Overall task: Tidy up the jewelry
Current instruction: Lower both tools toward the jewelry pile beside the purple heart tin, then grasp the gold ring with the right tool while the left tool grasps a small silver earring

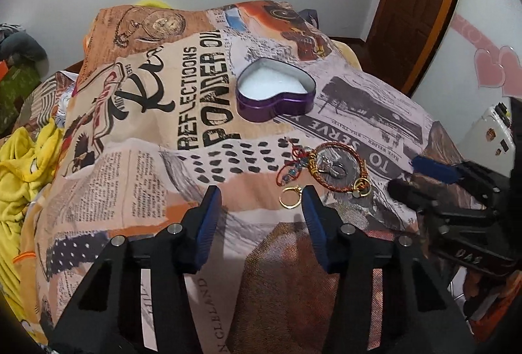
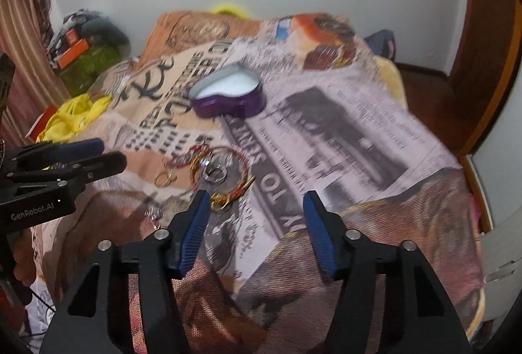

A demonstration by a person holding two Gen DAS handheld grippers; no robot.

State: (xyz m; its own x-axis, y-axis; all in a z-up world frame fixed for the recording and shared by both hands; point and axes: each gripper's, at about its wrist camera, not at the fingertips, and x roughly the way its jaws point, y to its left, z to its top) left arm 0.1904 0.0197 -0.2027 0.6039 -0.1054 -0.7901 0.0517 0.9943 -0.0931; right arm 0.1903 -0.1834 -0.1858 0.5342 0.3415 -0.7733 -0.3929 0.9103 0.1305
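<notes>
Both grippers, left (image 1: 257,194) and right (image 2: 256,199), are angled downward over the tangled red-and-gold jewelry (image 1: 326,171), fingers parted, nothing gripped.

Over the printed blanket (image 1: 137,112), the left gripper (image 1: 261,194) hangs empty-jawed beside a gold ring (image 1: 289,198), purple heart tin (image 1: 275,93) beyond.

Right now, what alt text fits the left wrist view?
The left gripper hovers open over a printed blanket, just short of a small jewelry pile. An empty purple heart-shaped tin sits beyond; the right gripper enters at right.
</notes>
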